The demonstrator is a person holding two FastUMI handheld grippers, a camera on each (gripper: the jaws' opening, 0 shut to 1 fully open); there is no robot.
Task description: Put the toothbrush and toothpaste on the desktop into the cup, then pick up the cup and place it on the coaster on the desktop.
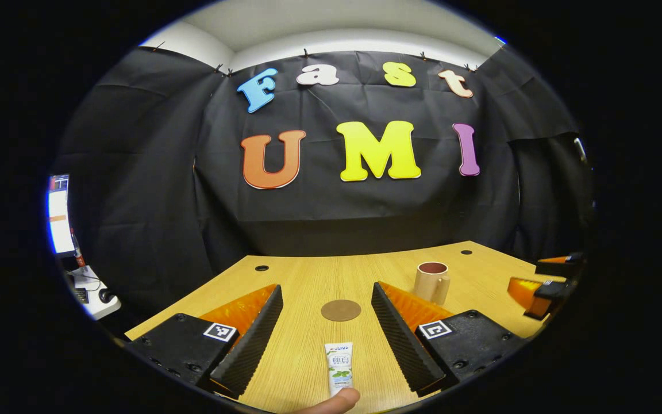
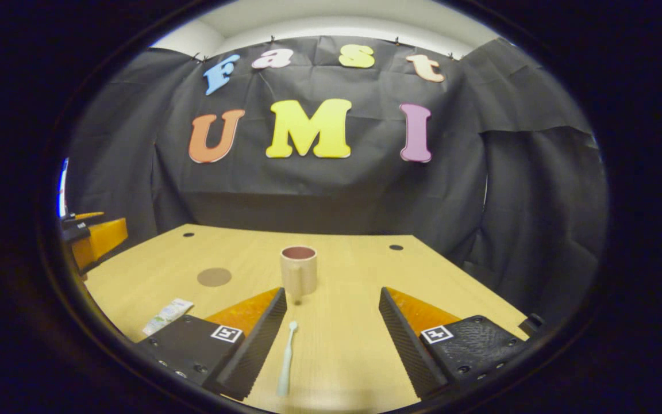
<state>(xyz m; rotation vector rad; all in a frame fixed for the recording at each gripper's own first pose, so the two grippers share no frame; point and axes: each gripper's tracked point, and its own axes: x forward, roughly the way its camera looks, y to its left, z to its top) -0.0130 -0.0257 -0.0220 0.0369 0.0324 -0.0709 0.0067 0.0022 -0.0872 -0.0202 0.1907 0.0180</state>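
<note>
In the left gripper view the toothpaste lies flat on the desk at the bottom centre of the frame, its length running away from the camera, with a fingertip touching its near end at the very bottom edge. It sits between the two fingers of the left gripper, which are spread wide apart and touch nothing. Just above the tube, in the lower middle of the frame, is the round brown coaster, bare. The cup stands upright to the right of the coaster, handle toward the camera, well apart from the tube. At the right edge of this view the right gripper shows above the desk

In the right gripper view the toothbrush lies on the desk at the bottom centre, head pointing up the frame toward the cup, which stands upright just above it in the middle of the frame; brush and cup are near but apart. The brush lies close to the left finger of the right gripper, whose fingers are wide apart with nothing between them but the brush on the wood. The coaster is left of the cup, and the toothpaste lies at the lower left, partly behind the gripper body. The left gripper shows at the left edge, its opening unclear from here
</note>
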